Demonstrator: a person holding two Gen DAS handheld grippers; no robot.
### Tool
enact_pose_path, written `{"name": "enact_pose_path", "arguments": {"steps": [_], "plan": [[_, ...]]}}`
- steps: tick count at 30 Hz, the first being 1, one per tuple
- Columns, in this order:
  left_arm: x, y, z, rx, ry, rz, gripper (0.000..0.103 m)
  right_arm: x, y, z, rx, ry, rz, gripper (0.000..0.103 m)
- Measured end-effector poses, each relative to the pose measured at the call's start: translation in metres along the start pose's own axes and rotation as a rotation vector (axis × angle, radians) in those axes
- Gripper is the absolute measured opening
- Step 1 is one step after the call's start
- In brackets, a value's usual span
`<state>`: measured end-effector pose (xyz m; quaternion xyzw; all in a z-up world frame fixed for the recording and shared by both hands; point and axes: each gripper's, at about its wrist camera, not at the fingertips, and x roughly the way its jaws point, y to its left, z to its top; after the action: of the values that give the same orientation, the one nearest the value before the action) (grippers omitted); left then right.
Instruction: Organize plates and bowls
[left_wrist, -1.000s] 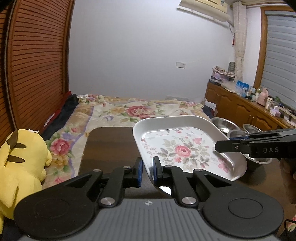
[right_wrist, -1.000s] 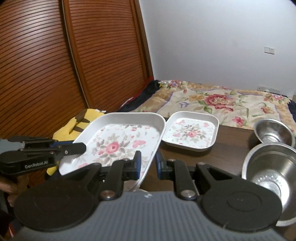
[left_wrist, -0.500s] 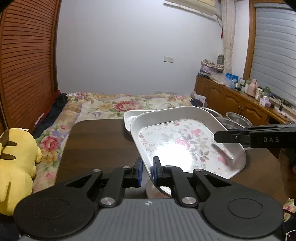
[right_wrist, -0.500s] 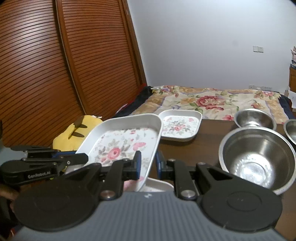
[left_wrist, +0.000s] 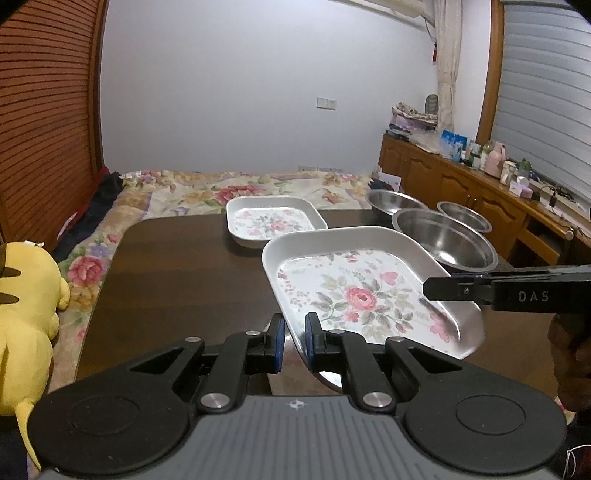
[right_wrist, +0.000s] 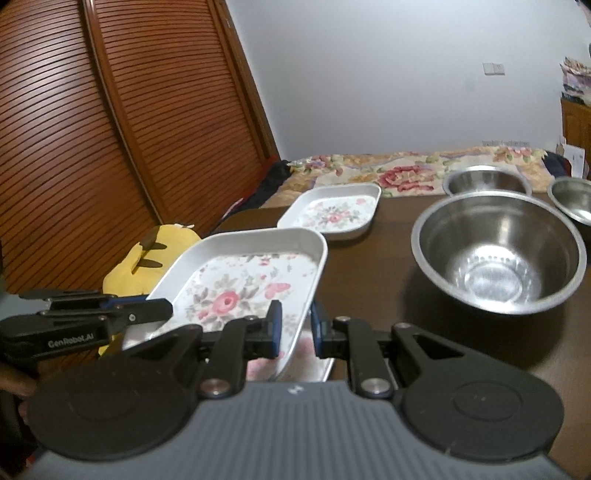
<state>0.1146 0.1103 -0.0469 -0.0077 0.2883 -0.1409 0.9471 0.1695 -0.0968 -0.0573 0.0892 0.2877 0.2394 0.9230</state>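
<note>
Blue-padded left gripper (left_wrist: 291, 338) and right gripper (right_wrist: 295, 328) each clamp an edge of the large floral tray (left_wrist: 364, 291), holding it tilted above the dark wooden table (left_wrist: 177, 266).

From the left gripper's camera, the tray's near corner sits pinched between the pads while the right gripper grasps the opposite rim from the far right side. Under the held tray's near edge another white dish (right_wrist: 317, 369) partly shows, its shape unclear. Ahead of the claws, a smaller floral tray (left_wrist: 273, 221) rests flat on the table near its far edge. Right of the right gripper stands a large steel bowl (right_wrist: 498, 251), with two more steel bowls (right_wrist: 487, 181) (right_wrist: 572, 199) beyond it. A yellow plush toy (left_wrist: 26, 325) lies left of the table, beside the flower-print bedspread (left_wrist: 229, 188).
</note>
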Motion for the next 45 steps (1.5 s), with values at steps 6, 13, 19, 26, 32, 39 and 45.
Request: {"name": "enact_pose_path", "arguments": {"steps": [6, 13, 19, 26, 32, 39, 45], "plan": [[0.004, -0.001, -0.009, -0.014, 0.018, -0.013, 0.013, 0.0, -0.005, -0.014, 0.026, 0.005, 0.001, 0.019], [0.01, -0.003, -0.016, -0.012, 0.045, -0.019, 0.013, 0.001, -0.009, -0.028, 0.055, 0.01, -0.002, 0.019], [0.012, -0.002, -0.022, -0.019, 0.057, -0.012, 0.013, 0.0, -0.006, -0.037, 0.046, -0.002, -0.014, 0.019], [0.014, -0.003, -0.03, -0.021, 0.068, 0.0, 0.013, 0.001, -0.004, -0.044, 0.021, -0.008, -0.029, 0.019], [0.016, -0.004, -0.032, -0.012, 0.077, 0.01, 0.013, 0.003, -0.001, -0.047, 0.008, -0.009, -0.041, 0.019], [0.018, -0.007, -0.033, 0.008, 0.072, 0.028, 0.013, 0.008, 0.002, -0.051, -0.016, -0.002, -0.053, 0.02], [0.016, -0.01, -0.036, 0.021, 0.059, 0.05, 0.014, 0.008, 0.004, -0.054, -0.031, -0.009, -0.057, 0.021]]}}
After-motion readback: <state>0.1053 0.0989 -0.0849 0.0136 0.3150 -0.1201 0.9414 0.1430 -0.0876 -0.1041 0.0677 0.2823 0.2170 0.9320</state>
